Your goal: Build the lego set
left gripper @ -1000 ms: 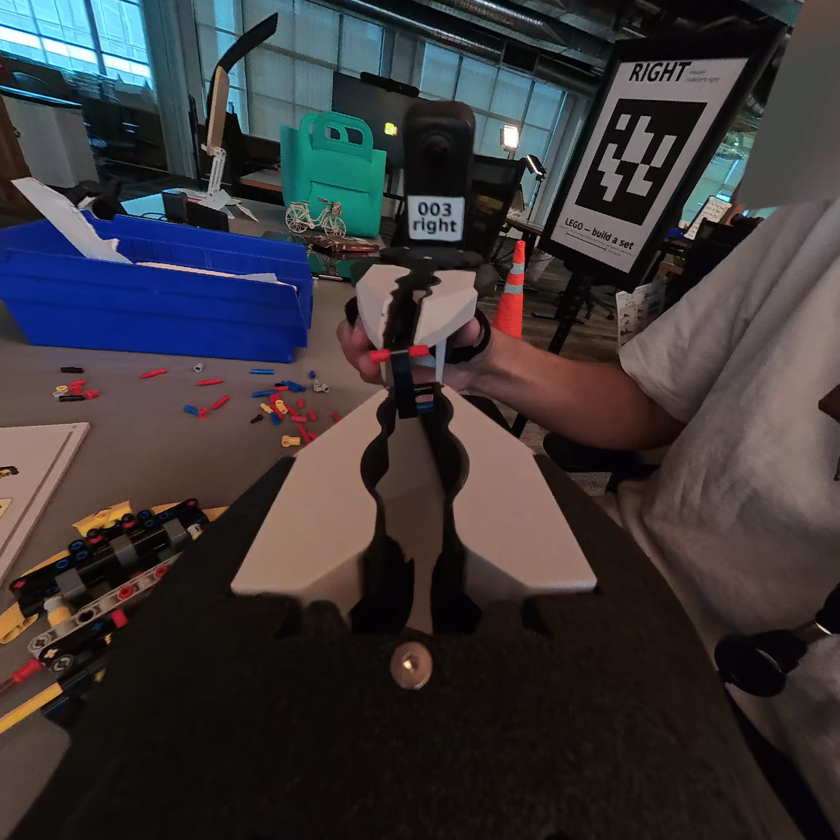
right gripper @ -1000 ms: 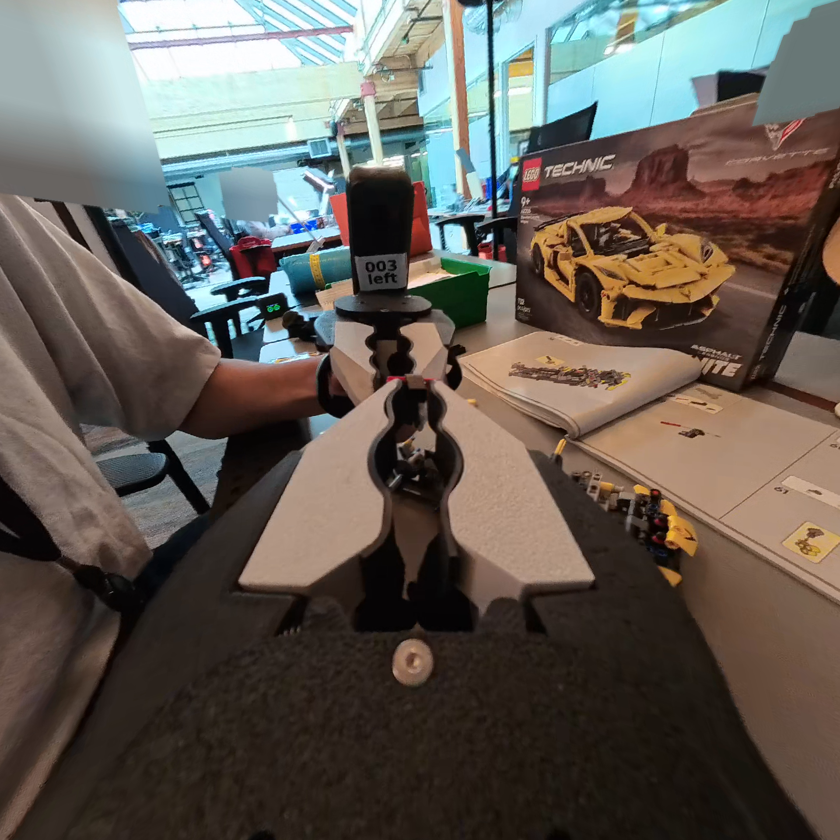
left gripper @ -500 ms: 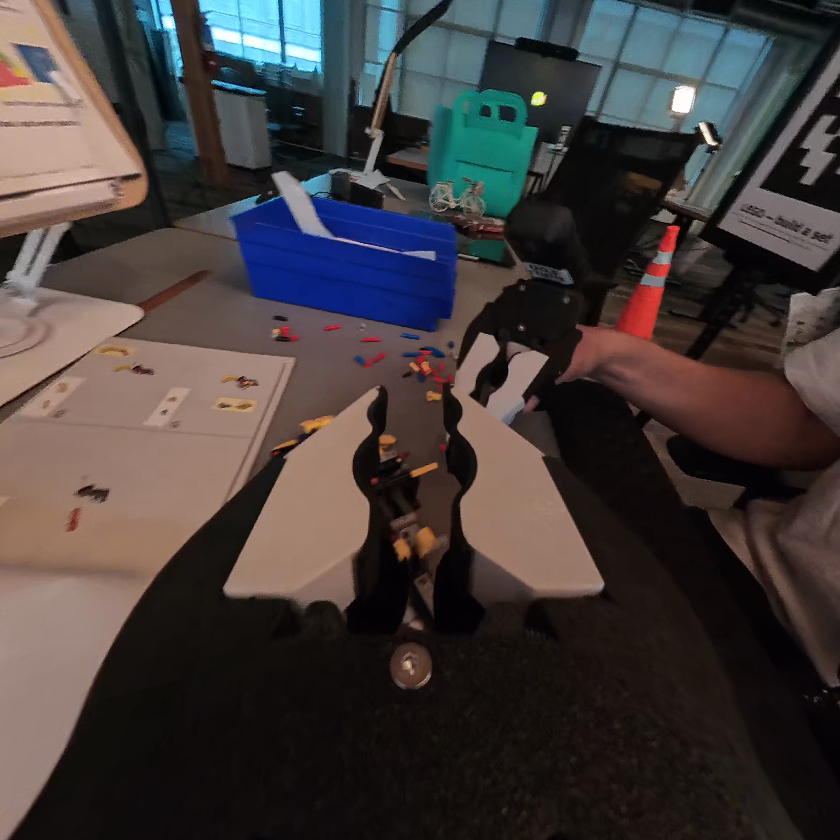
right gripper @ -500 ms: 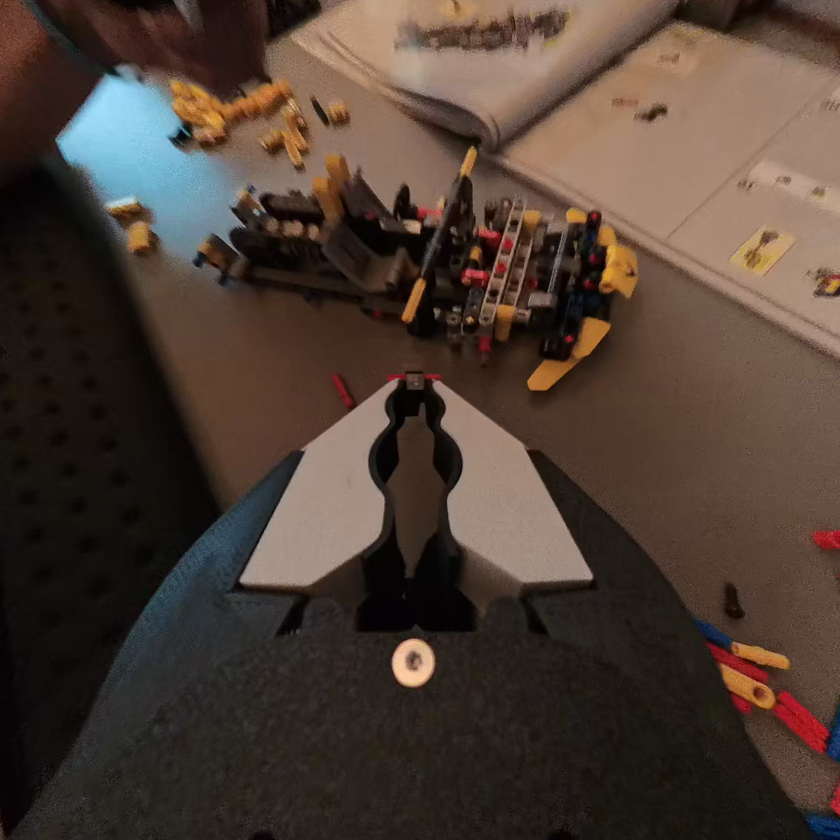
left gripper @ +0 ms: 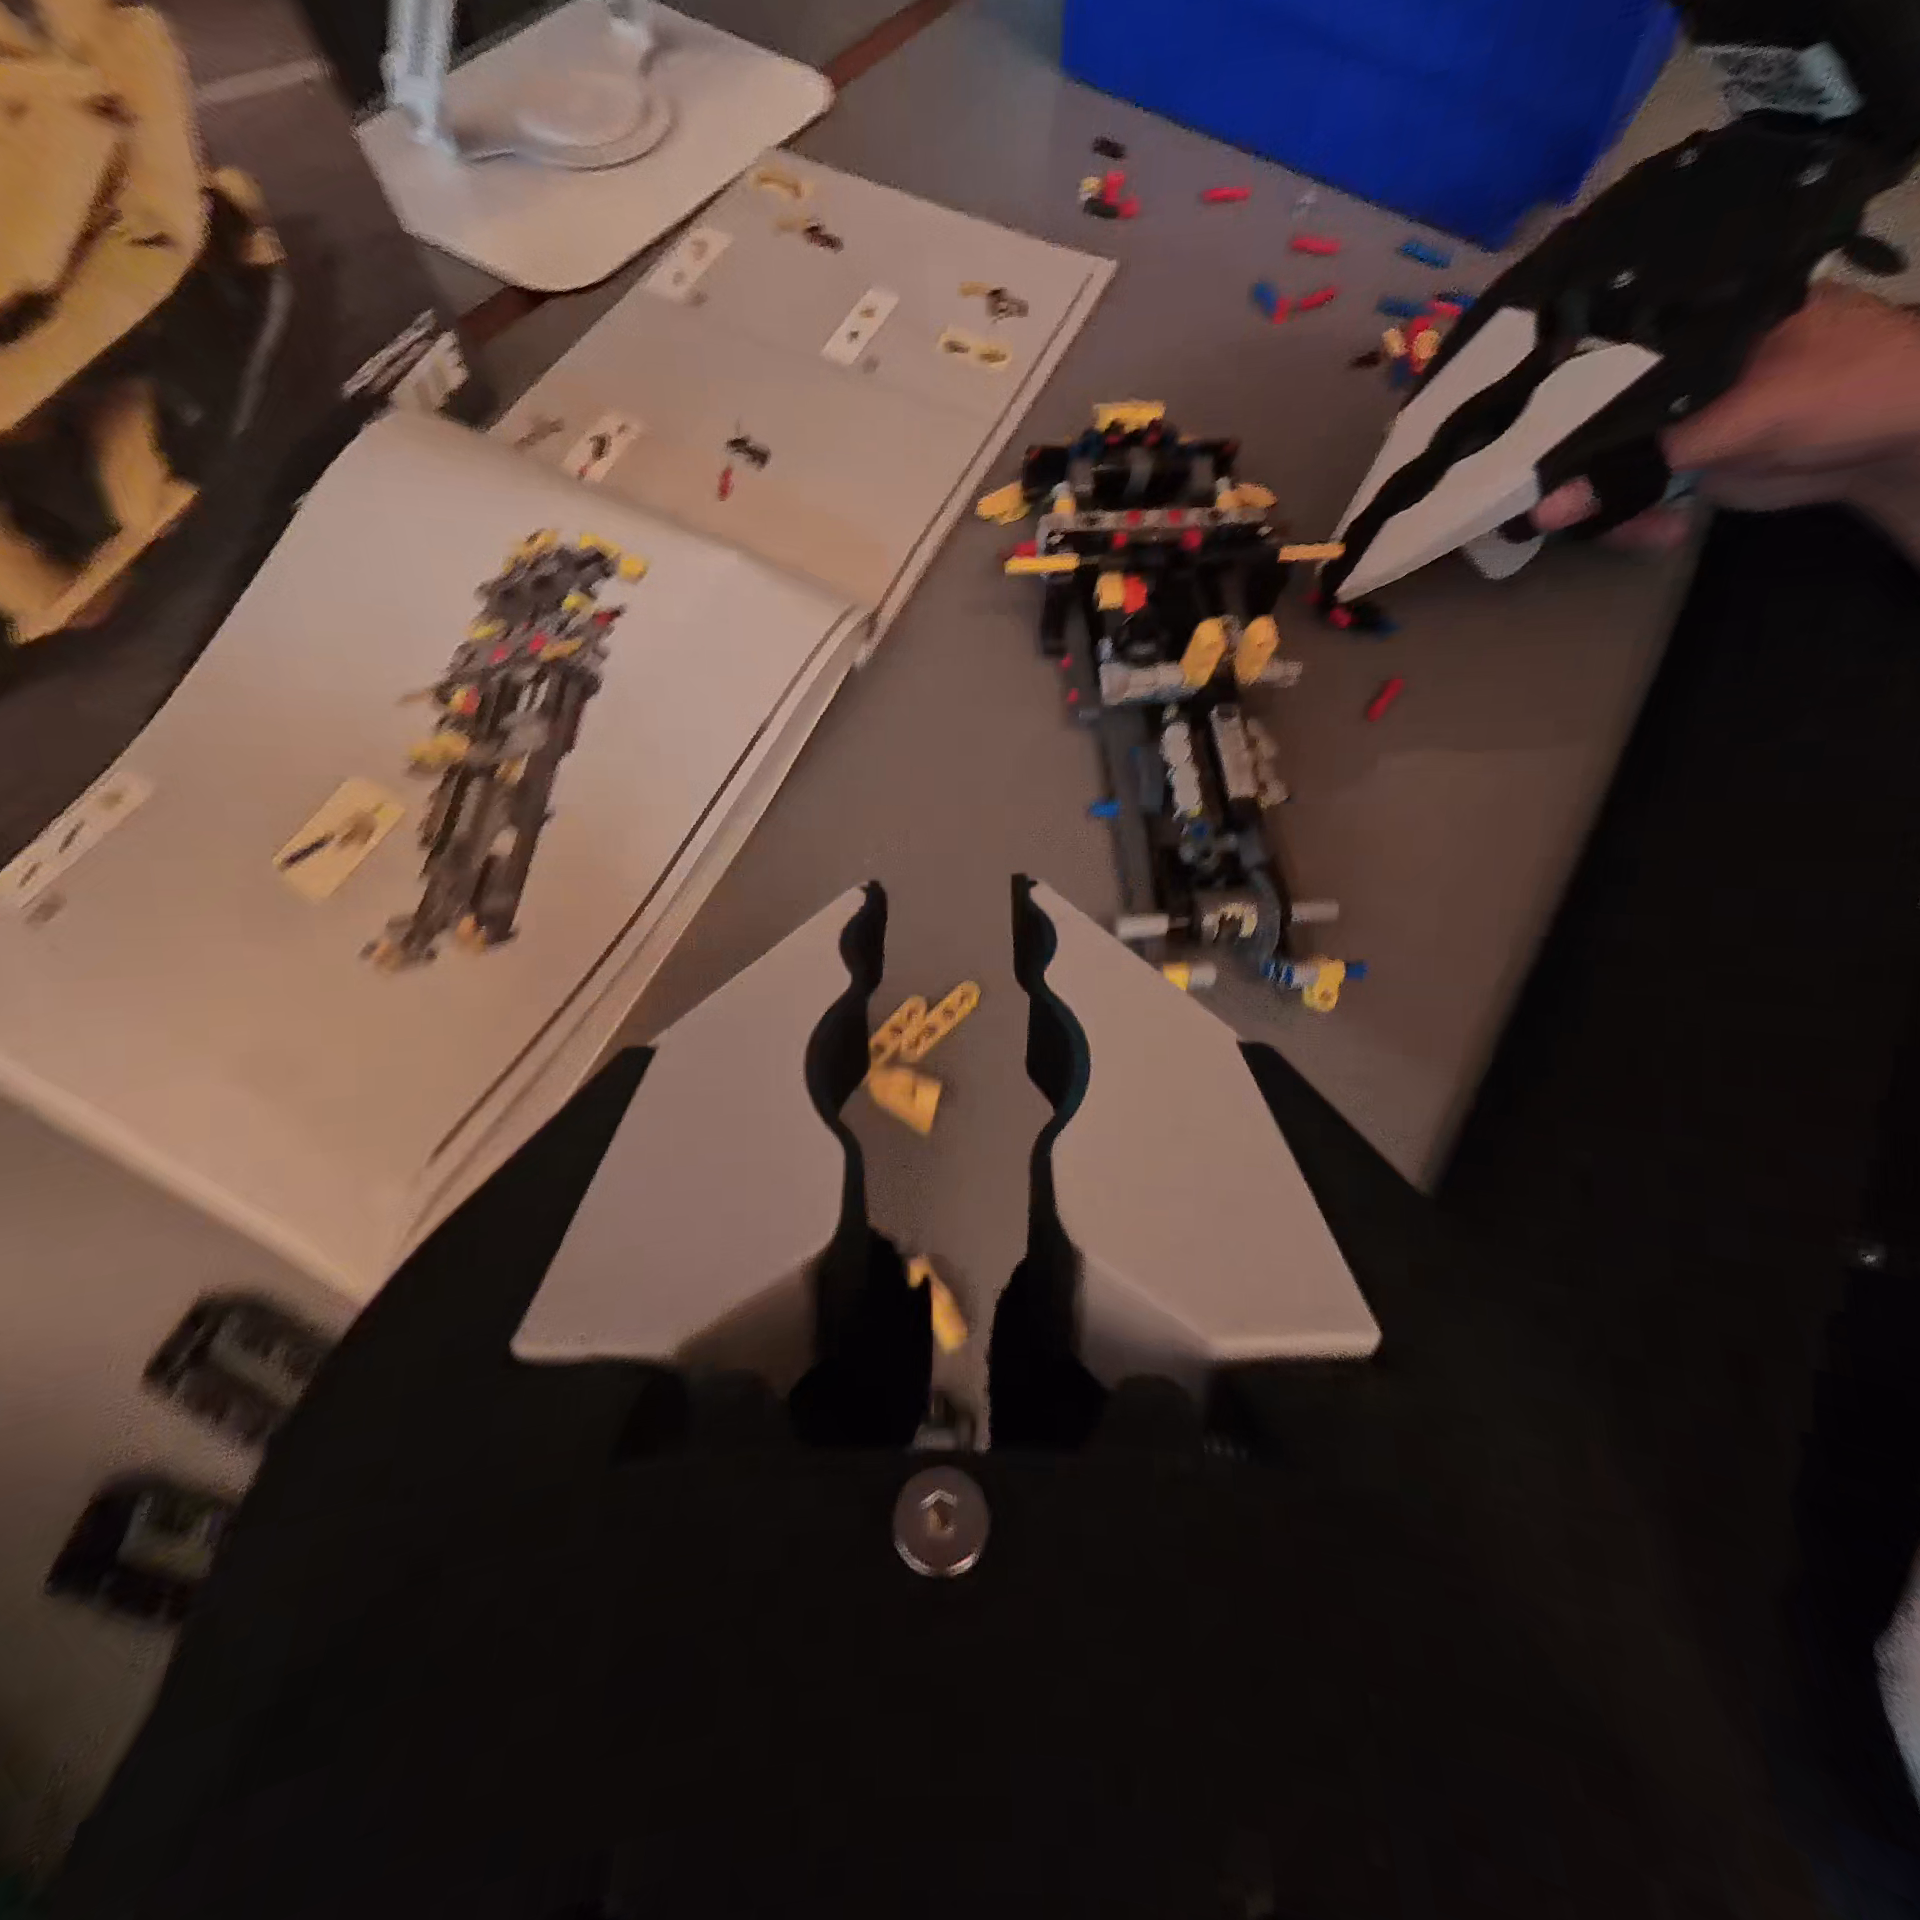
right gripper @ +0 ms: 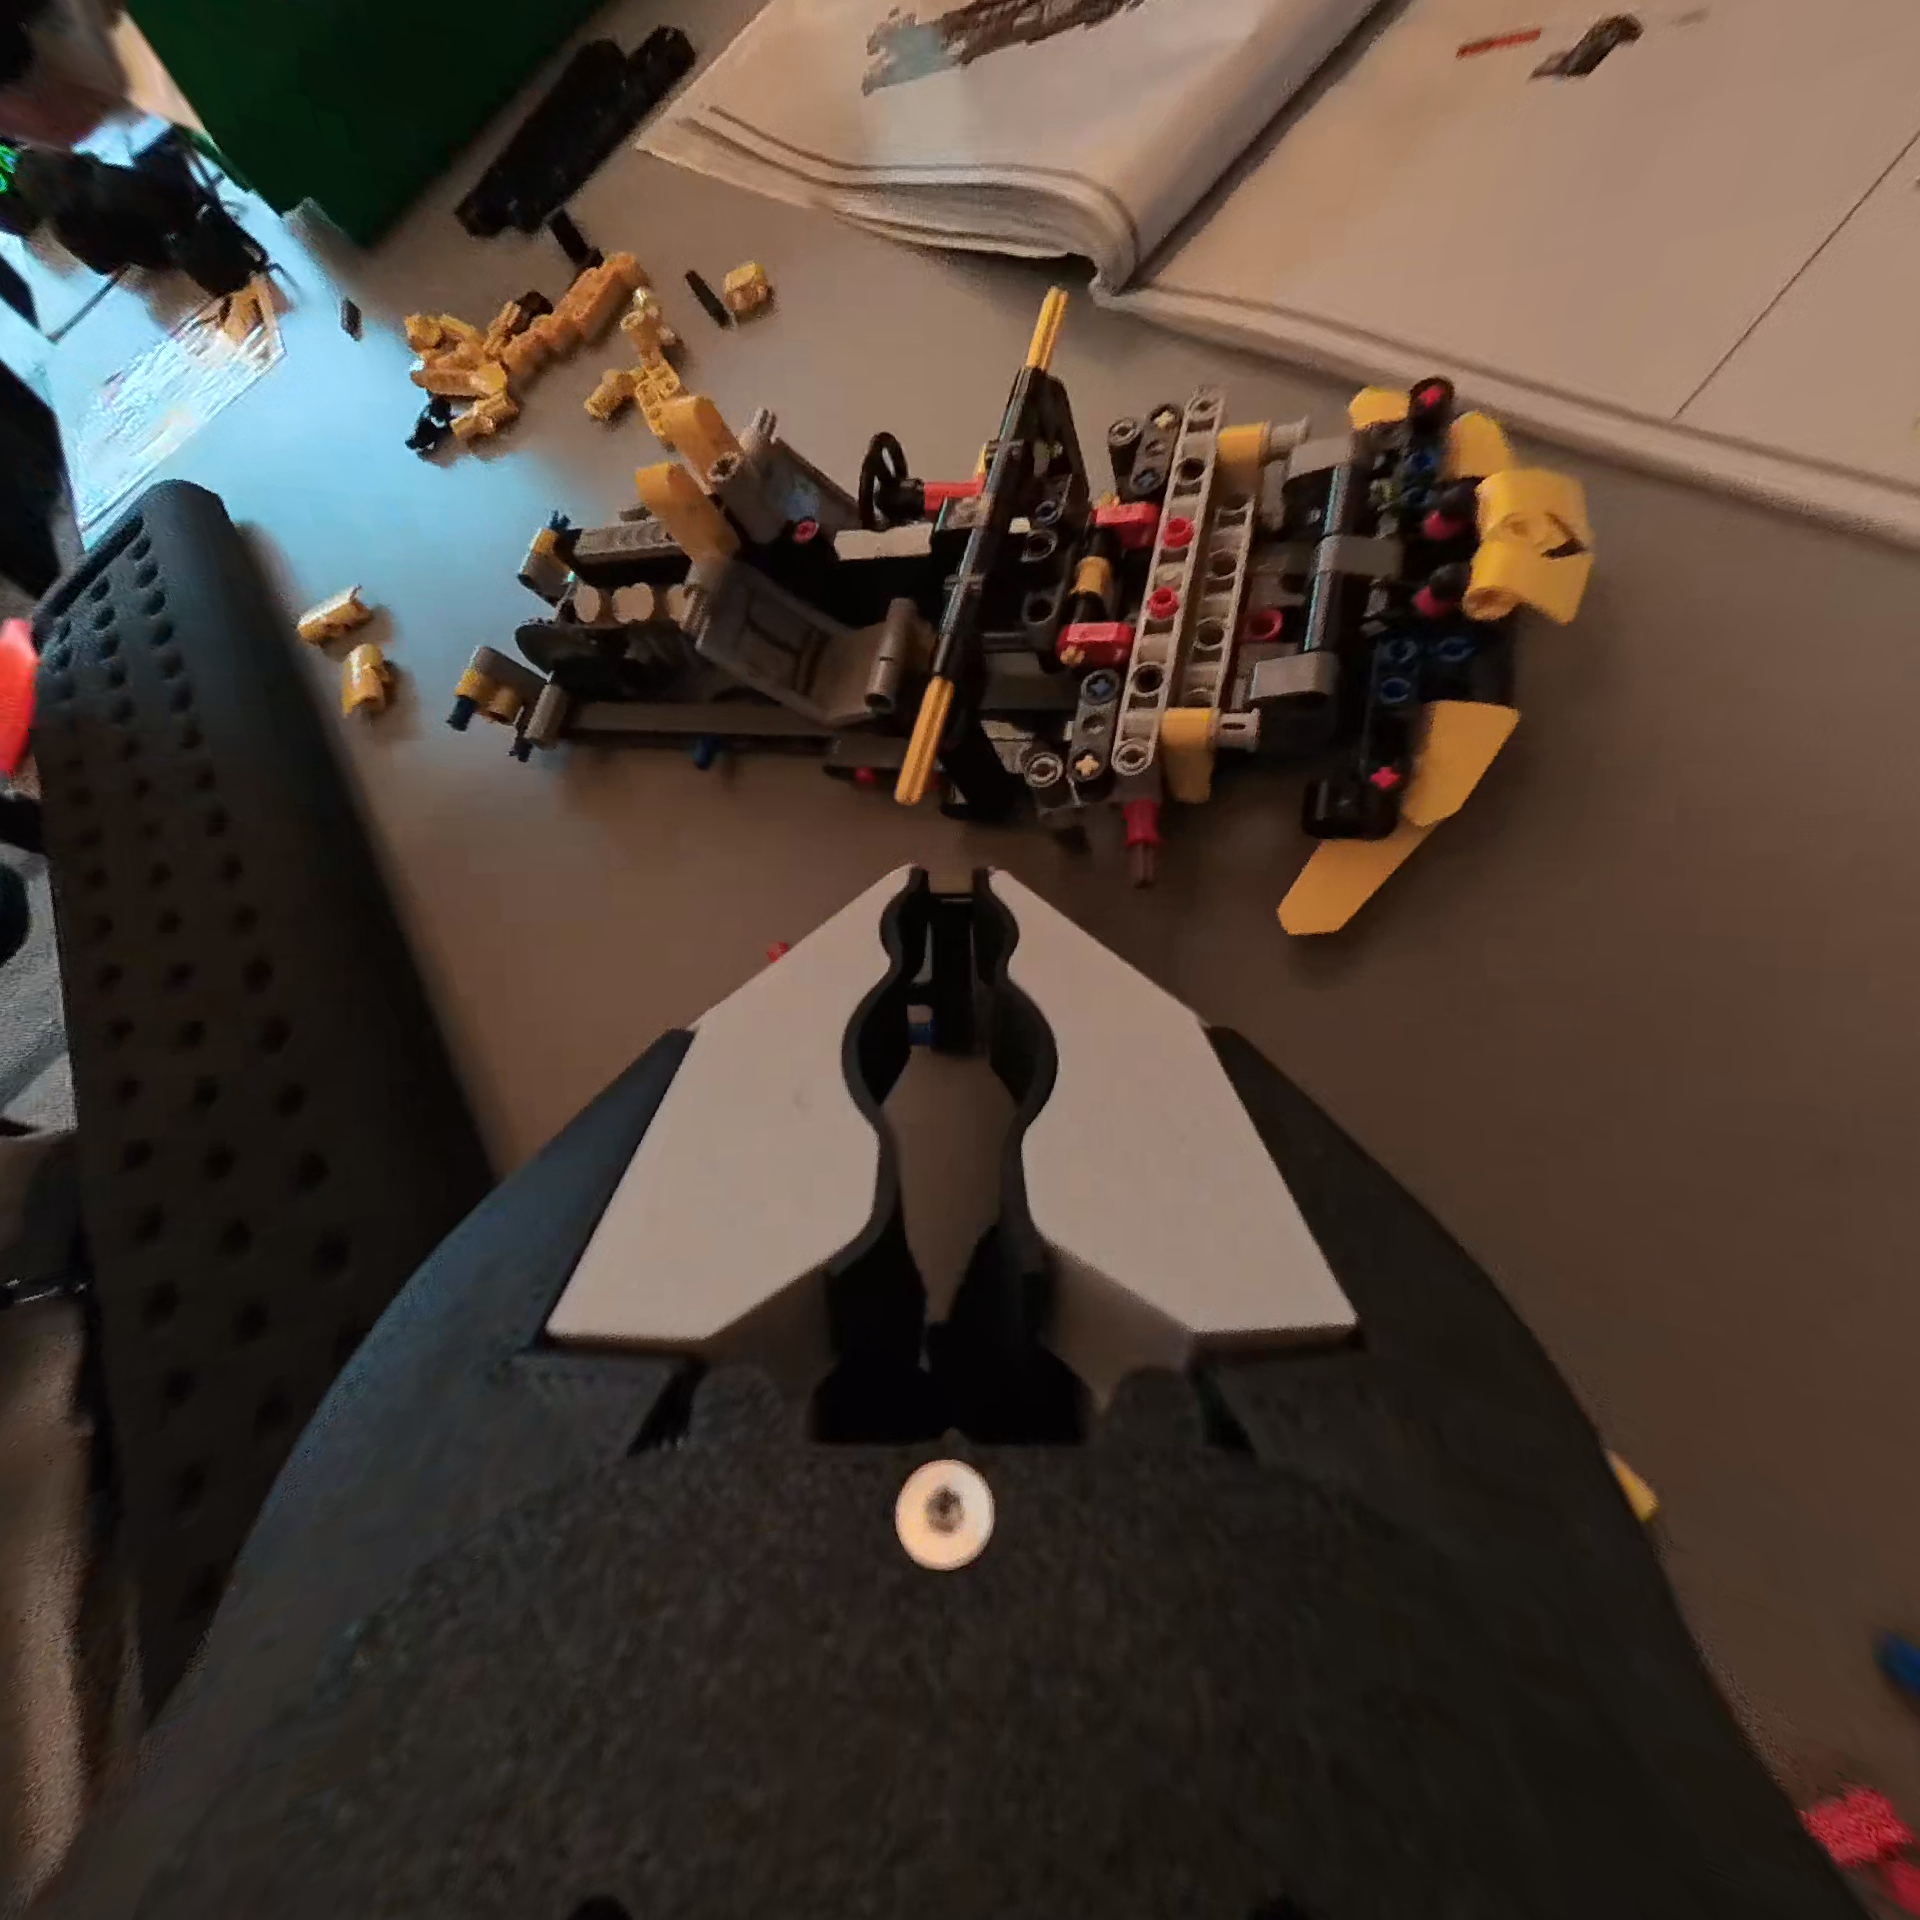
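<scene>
Black and slim, a small lego piece (right gripper: pixel 948 971) sits pinched in the right gripper (right gripper: pixel 948 883) just short of the half-built chassis (right gripper: pixel 1039 613) on the table, probably awaiting careful pin-to-hole alignment, while the left gripper (left gripper: pixel 943 904) hovers agape, empty.

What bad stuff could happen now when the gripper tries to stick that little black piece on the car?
The right gripper pinches the small black piece only at its tips, so it might twist or pop out. Pushing could slide the half-built car, since the left gripper is open and not holding it.
</scene>
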A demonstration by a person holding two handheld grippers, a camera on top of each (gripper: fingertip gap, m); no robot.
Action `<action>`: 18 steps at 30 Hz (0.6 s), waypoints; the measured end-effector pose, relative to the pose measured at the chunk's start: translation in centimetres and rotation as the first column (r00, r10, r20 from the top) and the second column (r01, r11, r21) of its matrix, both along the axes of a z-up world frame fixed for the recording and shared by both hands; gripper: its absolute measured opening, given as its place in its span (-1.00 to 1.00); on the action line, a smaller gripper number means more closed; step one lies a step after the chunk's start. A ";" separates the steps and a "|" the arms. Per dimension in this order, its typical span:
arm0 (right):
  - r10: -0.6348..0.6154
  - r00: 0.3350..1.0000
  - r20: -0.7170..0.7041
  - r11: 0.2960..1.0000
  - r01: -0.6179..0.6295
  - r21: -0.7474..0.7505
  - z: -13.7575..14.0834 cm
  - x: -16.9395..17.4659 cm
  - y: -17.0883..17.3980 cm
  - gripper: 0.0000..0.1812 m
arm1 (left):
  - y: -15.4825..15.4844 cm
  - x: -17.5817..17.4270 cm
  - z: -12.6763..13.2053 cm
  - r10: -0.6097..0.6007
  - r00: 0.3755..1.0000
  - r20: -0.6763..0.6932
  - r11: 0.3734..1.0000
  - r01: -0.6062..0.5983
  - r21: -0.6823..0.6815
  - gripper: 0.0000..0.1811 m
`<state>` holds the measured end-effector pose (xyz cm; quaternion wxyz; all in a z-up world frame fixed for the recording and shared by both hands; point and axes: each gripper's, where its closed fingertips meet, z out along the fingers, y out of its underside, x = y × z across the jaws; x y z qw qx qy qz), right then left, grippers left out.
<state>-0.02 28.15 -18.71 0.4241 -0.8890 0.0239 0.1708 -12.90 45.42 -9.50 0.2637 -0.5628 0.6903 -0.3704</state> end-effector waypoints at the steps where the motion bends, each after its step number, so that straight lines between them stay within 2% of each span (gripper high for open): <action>1: 0.005 1.000 0.000 1.000 -0.005 -0.004 -0.3 0.0 0.0 -0.92 | 0.6 -1.3 0.0 0.041 0.999 0.011 0.999 -0.041 0.014 -0.72; 5: -0.001 1.000 -0.018 1.000 0.001 -0.007 -0.7 -0.1 -0.1 -0.81 | 1.9 -6.9 -0.5 0.206 0.978 0.037 0.977 -0.207 0.040 -0.66; 9: -0.036 0.999 -0.008 0.996 0.037 0.077 0.4 0.5 0.2 -0.71 | 1.1 -10.6 -1.5 0.338 0.938 0.078 0.941 -0.338 -0.018 -0.59; 13: -0.127 0.988 0.086 0.968 0.104 0.229 2.8 2.3 0.2 -0.72 | -0.3 -11.9 -3.2 0.414 0.906 0.084 0.910 -0.415 -0.018 -0.51; 15: -0.172 0.980 0.096 0.944 0.136 0.300 4.1 2.9 0.1 -0.73 | -0.6 -11.8 -3.8 0.433 0.899 0.069 0.900 -0.435 0.006 -0.40; 18: -0.212 0.973 0.088 0.922 0.169 0.347 5.0 3.5 -0.1 -0.76 | -1.0 -10.7 -3.3 0.418 0.905 0.082 0.907 -0.421 0.020 -0.34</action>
